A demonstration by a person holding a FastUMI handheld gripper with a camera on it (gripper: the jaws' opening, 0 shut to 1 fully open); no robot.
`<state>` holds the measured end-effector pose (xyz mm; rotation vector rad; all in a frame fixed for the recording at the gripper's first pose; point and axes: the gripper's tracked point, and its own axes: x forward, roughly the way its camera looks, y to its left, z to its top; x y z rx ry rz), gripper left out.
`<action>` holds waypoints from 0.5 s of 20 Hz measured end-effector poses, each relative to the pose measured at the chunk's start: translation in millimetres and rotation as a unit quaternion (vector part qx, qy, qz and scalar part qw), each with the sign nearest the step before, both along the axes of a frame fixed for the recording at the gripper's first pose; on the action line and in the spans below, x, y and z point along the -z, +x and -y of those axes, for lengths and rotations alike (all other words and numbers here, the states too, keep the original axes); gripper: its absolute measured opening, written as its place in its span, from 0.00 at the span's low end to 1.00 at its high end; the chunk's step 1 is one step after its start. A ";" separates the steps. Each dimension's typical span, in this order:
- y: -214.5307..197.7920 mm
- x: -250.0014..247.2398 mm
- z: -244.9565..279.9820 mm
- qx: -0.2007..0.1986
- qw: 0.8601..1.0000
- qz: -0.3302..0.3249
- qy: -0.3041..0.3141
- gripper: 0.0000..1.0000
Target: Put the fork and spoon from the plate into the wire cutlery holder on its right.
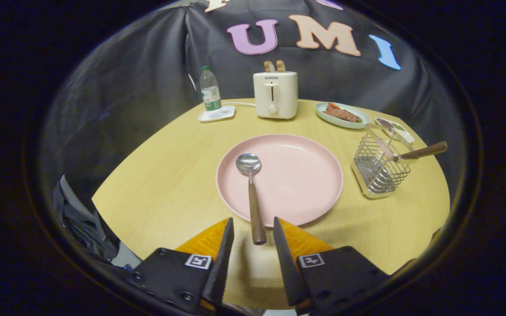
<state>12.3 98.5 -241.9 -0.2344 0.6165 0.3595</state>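
Gripper view: gripper [253,230] parted, holding nothing, fingers either side of spoon [251,193] handle end w/o touching. Spoon lying on pink plate [305,175] just ahead, bowl away from fingers, wooden handle over near rim, tip between fingertips. Wire cutlery holder [380,169] ahead to the right, beside plate, fork [415,152] already in it, wooden handle sticking out right. Toaster [276,94], water bottle [210,92], dish of food [342,115] well beyond, on yellow table [169,175].

Black cloth wall [139,70] hangs creased behind a round, pale wood table [169,184] — lighting even, overhead glare faint. Striped fabric [75,206] is bundled below the table's left edge.
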 end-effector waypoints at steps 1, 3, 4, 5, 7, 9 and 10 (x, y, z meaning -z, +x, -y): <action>0.6 -0.2 -0.5 0.001 1.000 -0.002 0.001 0.47; 2.8 2.3 1.9 0.009 1.000 -0.009 0.002 0.34; 1.6 3.9 1.5 0.010 1.000 -0.017 0.003 0.27; 0.8 1.2 -1.8 0.006 1.000 -0.023 0.006 0.21; 1.7 2.6 -1.2 0.005 1.000 -0.020 -0.003 0.14; 1.4 2.5 -2.4 0.000 1.000 -0.019 -0.008 0.10; 1.6 2.5 -3.1 -0.001 1.000 -0.020 -0.007 0.09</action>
